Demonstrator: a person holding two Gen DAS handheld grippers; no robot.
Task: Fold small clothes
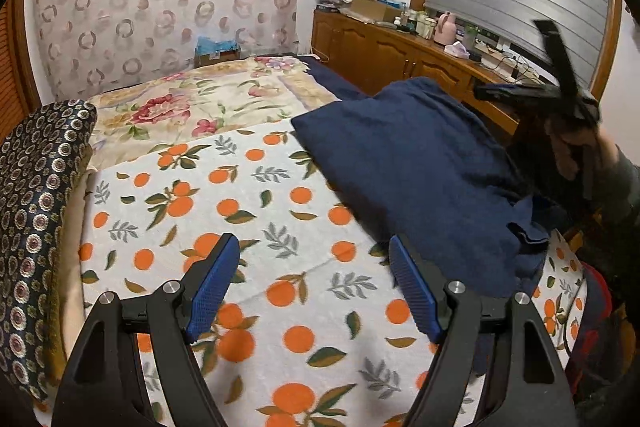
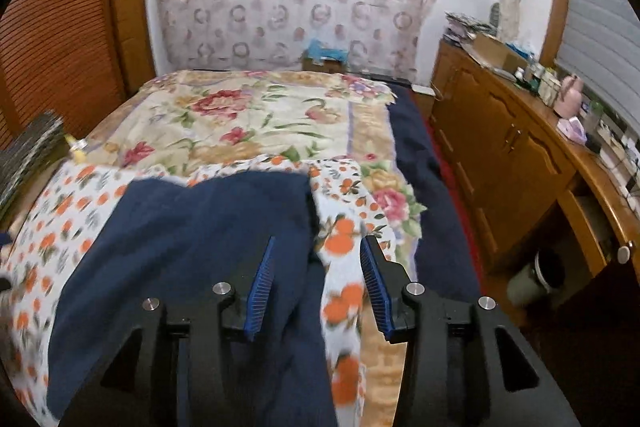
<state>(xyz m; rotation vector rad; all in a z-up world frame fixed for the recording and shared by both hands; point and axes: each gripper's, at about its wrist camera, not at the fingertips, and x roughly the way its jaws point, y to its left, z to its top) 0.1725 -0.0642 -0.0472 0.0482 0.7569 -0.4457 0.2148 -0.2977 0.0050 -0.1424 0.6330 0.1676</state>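
Both the left gripper and right gripper are hanging open and holding nothing over the navy blue cloth lying on the orange-print blanket's right edge.

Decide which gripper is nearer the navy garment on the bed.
Right. The right gripper hangs directly over the navy garment, fingers apart, gripping nothing. The left gripper is open over the orange-print sheet beside it.
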